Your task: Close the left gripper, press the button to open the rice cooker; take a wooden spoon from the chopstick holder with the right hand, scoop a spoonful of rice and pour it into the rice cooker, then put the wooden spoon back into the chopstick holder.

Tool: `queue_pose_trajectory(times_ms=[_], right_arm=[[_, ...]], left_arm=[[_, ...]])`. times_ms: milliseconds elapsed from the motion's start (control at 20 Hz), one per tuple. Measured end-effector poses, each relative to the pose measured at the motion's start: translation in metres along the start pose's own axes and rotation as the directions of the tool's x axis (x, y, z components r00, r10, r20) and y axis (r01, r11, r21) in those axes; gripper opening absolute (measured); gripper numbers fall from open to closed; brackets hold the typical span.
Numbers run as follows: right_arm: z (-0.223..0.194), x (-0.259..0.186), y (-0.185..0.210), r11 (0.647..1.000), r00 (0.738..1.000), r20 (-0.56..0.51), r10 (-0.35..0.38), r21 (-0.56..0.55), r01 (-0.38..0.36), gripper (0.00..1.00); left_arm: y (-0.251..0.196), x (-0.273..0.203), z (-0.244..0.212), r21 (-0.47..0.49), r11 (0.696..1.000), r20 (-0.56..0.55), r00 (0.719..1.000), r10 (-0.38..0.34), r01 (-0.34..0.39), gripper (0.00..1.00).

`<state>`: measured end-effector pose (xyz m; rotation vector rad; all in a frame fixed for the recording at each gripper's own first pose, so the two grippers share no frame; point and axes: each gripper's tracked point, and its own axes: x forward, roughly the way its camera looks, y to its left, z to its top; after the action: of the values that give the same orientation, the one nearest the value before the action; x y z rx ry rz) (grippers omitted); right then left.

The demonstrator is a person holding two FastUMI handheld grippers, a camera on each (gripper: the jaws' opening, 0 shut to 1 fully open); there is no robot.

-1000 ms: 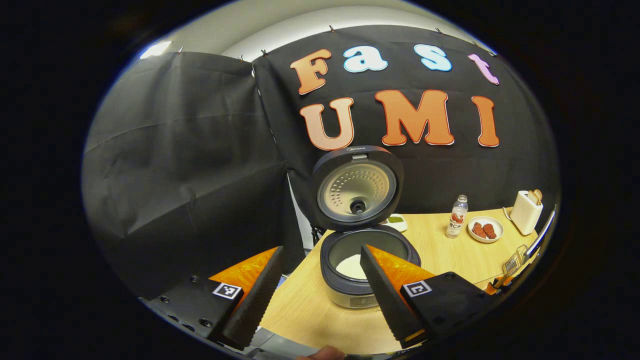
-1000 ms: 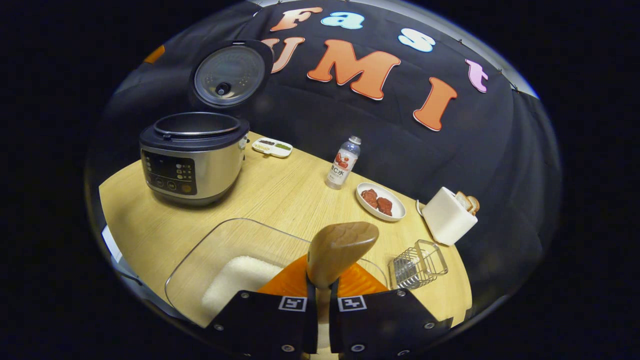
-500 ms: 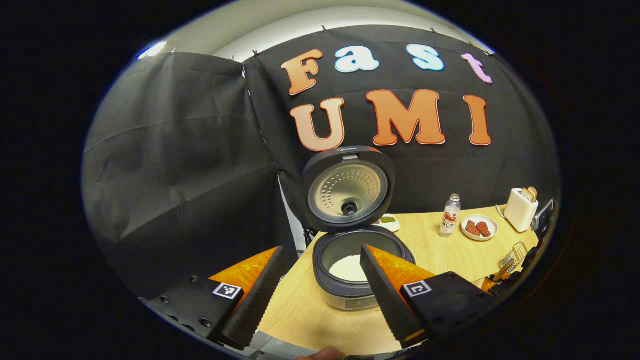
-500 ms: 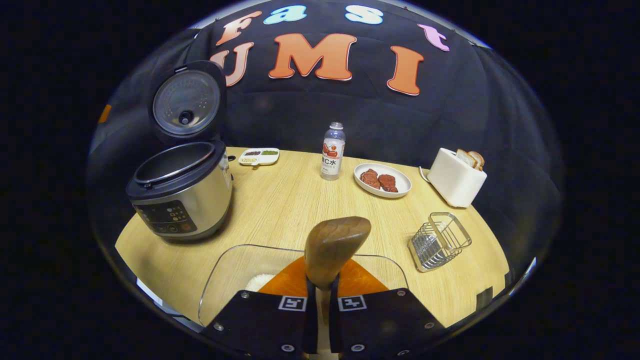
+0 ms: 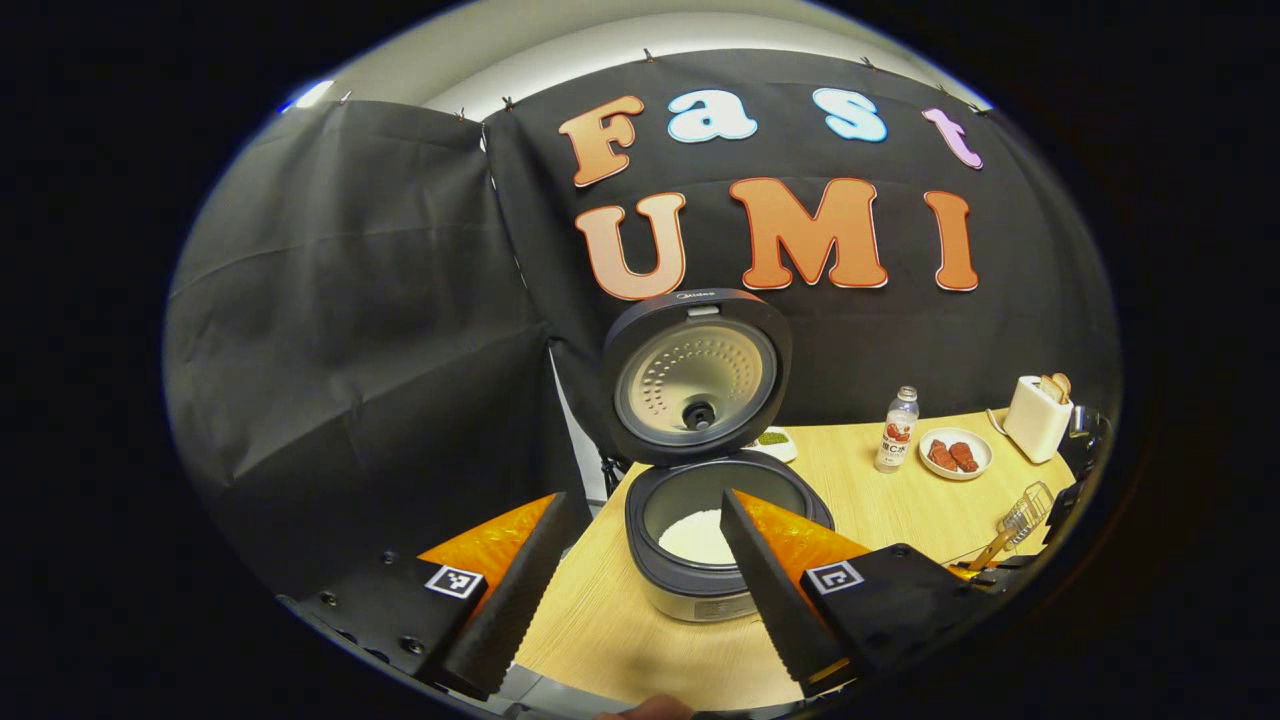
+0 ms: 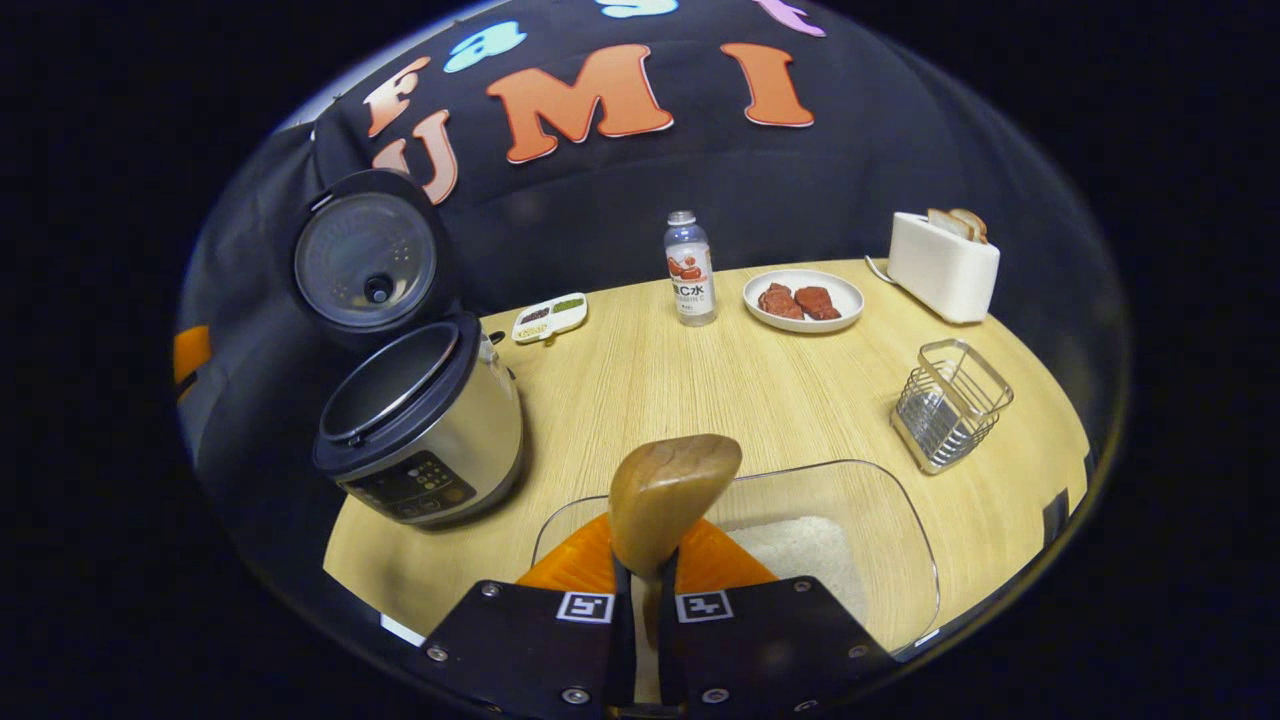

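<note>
two sets of tongs work over a pale wooden counter (image 6: 640, 380) with the rice cooker (image 6: 425, 435) as the centrepiece. in the right gripper view, the right tongs (image 6: 640, 590) are clamped together on the handle of a wooden spoon (image 6: 668, 495), whose bowl stands up in front of the camera, above a clear container (image 6: 900, 540) that holds white rice (image 6: 805, 550). that container sits in front of the rice cooker and to its right, near the counter's front edge. the cooker's lid (image 6: 365, 262) stands open and upright behind its pot. the wire chopstick holder (image 6: 950, 400) stands well to the right of the cooker, near the counter's right edge. behind the cooker and to its right lie a small divided dish (image 6: 549, 317), a drink bottle (image 6: 690, 268), a white plate (image 6: 805, 300) with two reddish pieces, and a white toaster (image 6: 942, 265) with bread in its slots.

in the left gripper view, the left tongs (image 5: 640, 590) hang with fingers spread wide apart, gripping nothing, just in front of the rice cooker (image 5: 715, 530). the lid (image 5: 697, 375) is raised, and white rice (image 5: 692, 535) lies inside the pot. far to the cooker's right, at the counter's edge, the chopstick holder (image 5: 1022, 512) shows small.
</note>
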<state>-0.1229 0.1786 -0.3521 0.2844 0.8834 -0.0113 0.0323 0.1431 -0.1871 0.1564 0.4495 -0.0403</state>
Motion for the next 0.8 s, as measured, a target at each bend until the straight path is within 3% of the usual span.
queue_pose_trajectory(times_ms=[150,350,800], right_arm=[[0.0,0.004,-0.009,0.988,0.999,-0.044,0.012,0.157,-0.005,0.08],[-0.001,0.005,-0.012,0.945,0.994,-0.081,0.072,0.325,-0.042,0.08],[0.004,0.003,-0.021,0.846,0.968,-0.084,0.238,0.508,-0.164,0.08]], left_arm=[[0.003,0.002,-0.002,0.009,1.0,-0.008,1.0,-0.004,0.004,1.0],[0.002,0.002,-0.003,0.015,1.0,-0.012,1.0,-0.013,0.014,0.99],[-0.018,0.001,0.002,0.047,0.998,-0.022,0.999,-0.041,0.042,1.0]])
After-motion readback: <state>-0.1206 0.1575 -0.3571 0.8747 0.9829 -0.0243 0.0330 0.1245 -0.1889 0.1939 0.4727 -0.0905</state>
